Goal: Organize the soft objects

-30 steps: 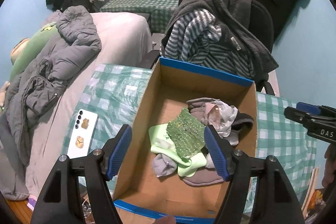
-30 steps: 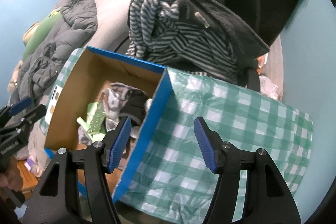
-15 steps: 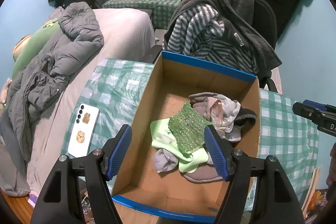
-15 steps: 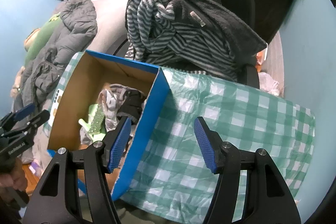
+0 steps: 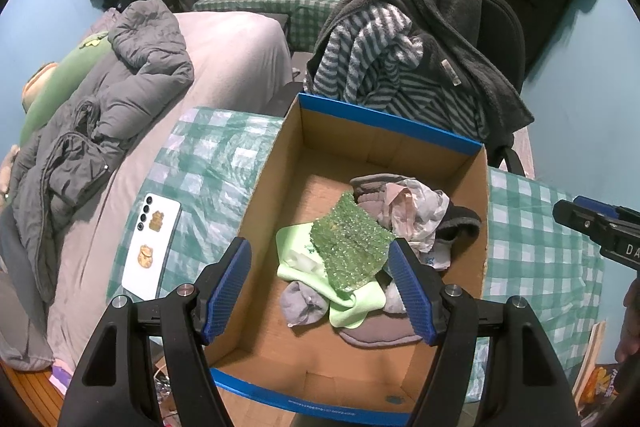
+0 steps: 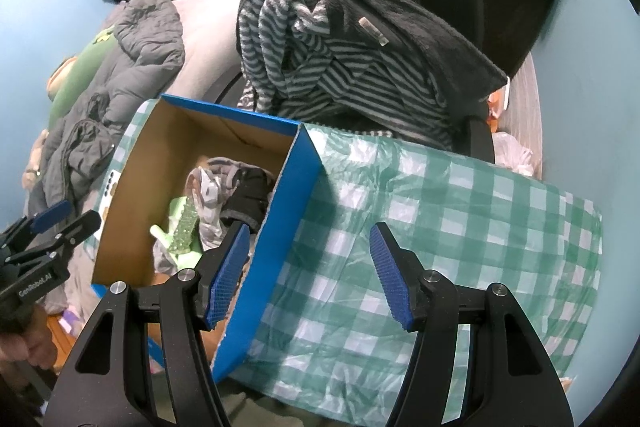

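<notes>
An open cardboard box (image 5: 276, 163) with blue outer walls (image 6: 276, 259) stands on a green checked tablecloth (image 6: 460, 227). In it lie a sparkly green cloth (image 5: 350, 243), a light green cloth (image 5: 296, 259), grey socks (image 5: 302, 301) and a pale crumpled garment (image 5: 416, 207). My left gripper (image 5: 320, 279) is open and empty, held above the box's near end. My right gripper (image 6: 304, 271) is open and empty, above the box's right wall and the cloth beside it. The soft pile also shows in the right wrist view (image 6: 216, 199).
A white phone (image 5: 152, 247) lies on the cloth left of the box. A chair draped with a striped top (image 5: 372, 67) and a dark fleece (image 5: 440, 11) stands behind the table. A bed with a grey jacket (image 5: 100, 115) is to the left.
Both grippers have drawn back and up a little from the box, so more of it shows. Both stay open and empty. The pile in the box has not moved.
</notes>
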Tool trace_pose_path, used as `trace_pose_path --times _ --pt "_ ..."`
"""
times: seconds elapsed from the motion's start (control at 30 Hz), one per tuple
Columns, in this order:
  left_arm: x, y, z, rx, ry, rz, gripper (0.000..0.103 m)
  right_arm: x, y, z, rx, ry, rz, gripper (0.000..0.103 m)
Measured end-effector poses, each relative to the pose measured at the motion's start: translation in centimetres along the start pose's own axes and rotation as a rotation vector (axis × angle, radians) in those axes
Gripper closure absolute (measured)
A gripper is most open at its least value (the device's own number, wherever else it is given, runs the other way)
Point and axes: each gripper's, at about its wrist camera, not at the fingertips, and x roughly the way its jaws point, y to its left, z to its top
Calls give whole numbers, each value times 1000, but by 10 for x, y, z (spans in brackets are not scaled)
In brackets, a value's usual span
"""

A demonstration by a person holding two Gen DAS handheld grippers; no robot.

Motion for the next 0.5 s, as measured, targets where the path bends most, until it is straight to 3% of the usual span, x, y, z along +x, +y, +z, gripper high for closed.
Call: trace_pose_path --times 0.5 --pt "4 -4 2 14 8 -1 31 3 -3 -1 10 2 -1 41"
